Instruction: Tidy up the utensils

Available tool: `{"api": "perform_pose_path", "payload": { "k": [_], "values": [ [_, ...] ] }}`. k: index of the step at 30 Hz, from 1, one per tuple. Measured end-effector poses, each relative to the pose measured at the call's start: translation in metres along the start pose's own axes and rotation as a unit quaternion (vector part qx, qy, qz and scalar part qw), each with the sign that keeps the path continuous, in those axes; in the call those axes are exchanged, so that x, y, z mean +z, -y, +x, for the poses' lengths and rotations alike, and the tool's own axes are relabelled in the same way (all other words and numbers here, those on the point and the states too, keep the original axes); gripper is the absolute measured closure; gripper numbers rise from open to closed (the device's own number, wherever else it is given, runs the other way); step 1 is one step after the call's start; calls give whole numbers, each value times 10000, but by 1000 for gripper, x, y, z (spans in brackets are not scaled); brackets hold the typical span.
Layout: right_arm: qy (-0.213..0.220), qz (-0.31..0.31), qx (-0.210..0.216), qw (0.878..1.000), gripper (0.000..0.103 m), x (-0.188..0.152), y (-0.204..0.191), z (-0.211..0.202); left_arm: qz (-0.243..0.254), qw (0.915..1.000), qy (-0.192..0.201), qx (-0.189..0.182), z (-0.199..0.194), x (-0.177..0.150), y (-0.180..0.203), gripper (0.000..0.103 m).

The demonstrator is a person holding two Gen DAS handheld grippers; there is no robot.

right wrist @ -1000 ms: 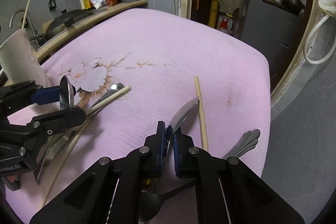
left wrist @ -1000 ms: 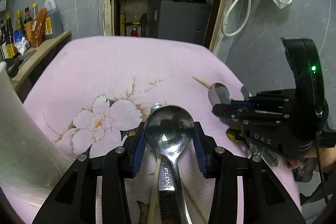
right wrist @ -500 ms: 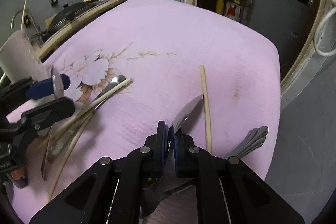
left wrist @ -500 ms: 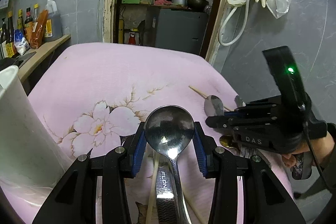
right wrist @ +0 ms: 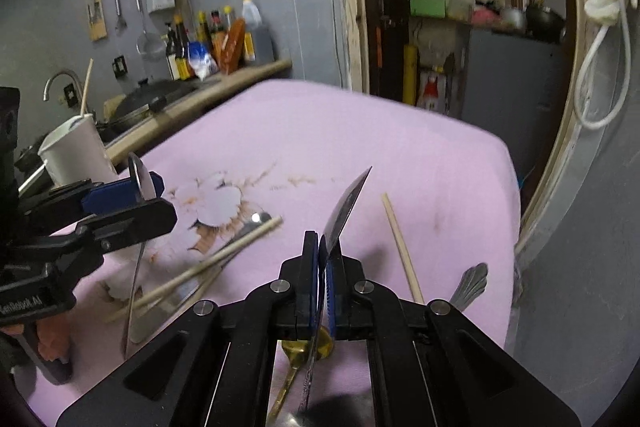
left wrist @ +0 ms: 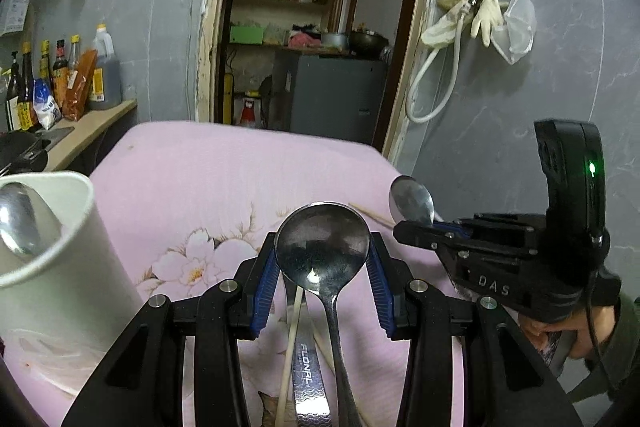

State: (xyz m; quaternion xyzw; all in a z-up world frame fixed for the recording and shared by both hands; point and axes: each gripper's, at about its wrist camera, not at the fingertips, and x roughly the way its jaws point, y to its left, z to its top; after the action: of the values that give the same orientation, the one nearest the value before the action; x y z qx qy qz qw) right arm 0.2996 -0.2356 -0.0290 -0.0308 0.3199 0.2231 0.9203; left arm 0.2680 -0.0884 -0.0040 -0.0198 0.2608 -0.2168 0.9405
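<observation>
My left gripper [left wrist: 322, 259] is shut on a large steel spoon [left wrist: 322, 247], bowl up, held above the pink cloth beside a white cup [left wrist: 52, 255] that has a spoon [left wrist: 20, 219] in it. My right gripper [right wrist: 322, 259] is shut on a smaller steel spoon [right wrist: 346, 207], seen edge-on; it also shows in the left wrist view [left wrist: 412, 203]. On the cloth lie chopsticks [right wrist: 224, 255], a single chopstick [right wrist: 402, 247], a flat steel utensil [left wrist: 308, 379], a gold spoon [right wrist: 296, 371] and a steel handle [right wrist: 472, 283].
The table carries a pink flowered cloth [right wrist: 360, 139]. A counter [right wrist: 224, 87] with bottles and a pan stands at the left. A grey wall [left wrist: 520, 87] with a hose and gloves is at the right, a doorway behind.
Both grippers have risen with their spoons. The left one has come up level with the white cup's rim, and the cup now looks closer at the left.
</observation>
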Motion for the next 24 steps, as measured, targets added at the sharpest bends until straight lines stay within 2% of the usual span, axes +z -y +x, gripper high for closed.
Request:
{"api": "perform_pose_path", "payload": {
  "k": [3,8,18,24],
  "values": [
    [295,12,-36,9996,102,2,-3,-10,1,9997,231,33,-9,4,0,66],
    [540,-51,-68,9985,102,9,-11,-15,-50,9988,493,65,-18,9,-5,66],
    [1174,21,-113,9930,102,16,-25,-31,-145,9972,739,-29,-34,16,-9,66],
    [1366,101,-44,9906,102,17,-32,-33,-293,9959,842,-117,-46,21,-14,66]
  ]
}}
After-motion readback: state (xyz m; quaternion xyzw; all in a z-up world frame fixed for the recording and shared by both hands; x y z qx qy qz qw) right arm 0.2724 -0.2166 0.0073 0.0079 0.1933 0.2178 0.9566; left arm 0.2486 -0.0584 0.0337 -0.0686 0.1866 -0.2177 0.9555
